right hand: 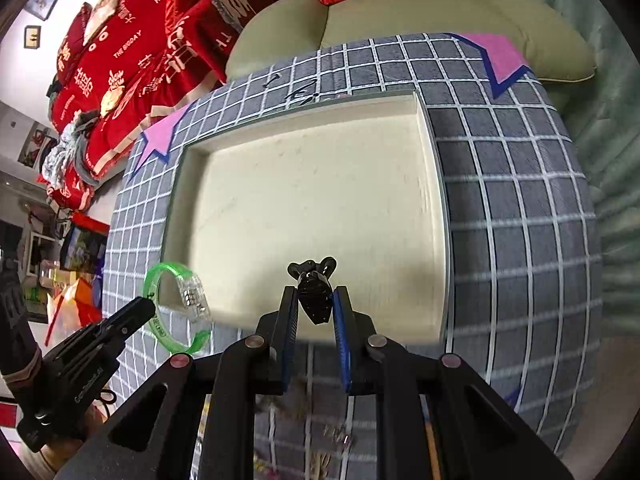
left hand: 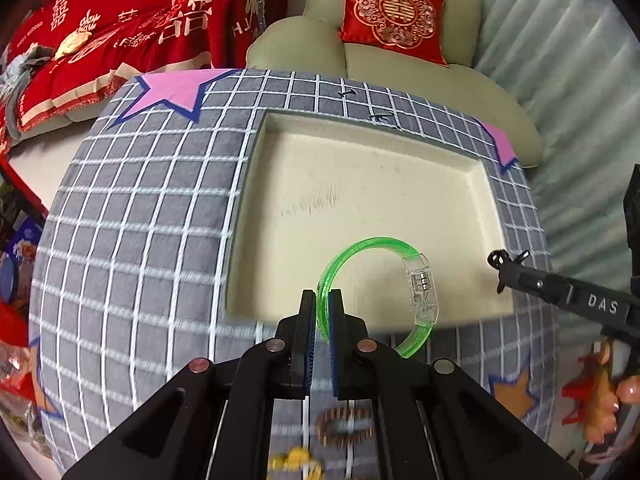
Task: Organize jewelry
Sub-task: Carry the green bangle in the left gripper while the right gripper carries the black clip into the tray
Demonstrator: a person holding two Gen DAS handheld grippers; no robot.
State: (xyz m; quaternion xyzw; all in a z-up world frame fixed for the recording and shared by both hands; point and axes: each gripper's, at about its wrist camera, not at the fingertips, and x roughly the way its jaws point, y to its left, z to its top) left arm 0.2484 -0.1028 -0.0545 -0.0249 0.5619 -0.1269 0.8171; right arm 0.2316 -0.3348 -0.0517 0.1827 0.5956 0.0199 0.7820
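Note:
My left gripper (left hand: 322, 300) is shut on a green translucent bangle (left hand: 362, 246) with a clear clasp, held over the near edge of the cream tray (left hand: 256, 208). The bangle also shows in the right wrist view (right hand: 172, 270), with the left gripper (right hand: 148, 306) on it. My right gripper (right hand: 315, 300) is shut on a black hair clip (right hand: 314, 290), held over the near edge of the cream tray (right hand: 434, 200). The clip (left hand: 506, 260) and right gripper (left hand: 520, 276) show at the right of the left wrist view.
The tray lies on a grey checked cloth (left hand: 140, 220) with pink star patches (left hand: 176, 88). A brown bead bracelet (left hand: 344, 426) and a yellow piece (left hand: 296, 460) lie on the cloth under my left gripper. A sofa with a red cushion (left hand: 394, 12) stands behind.

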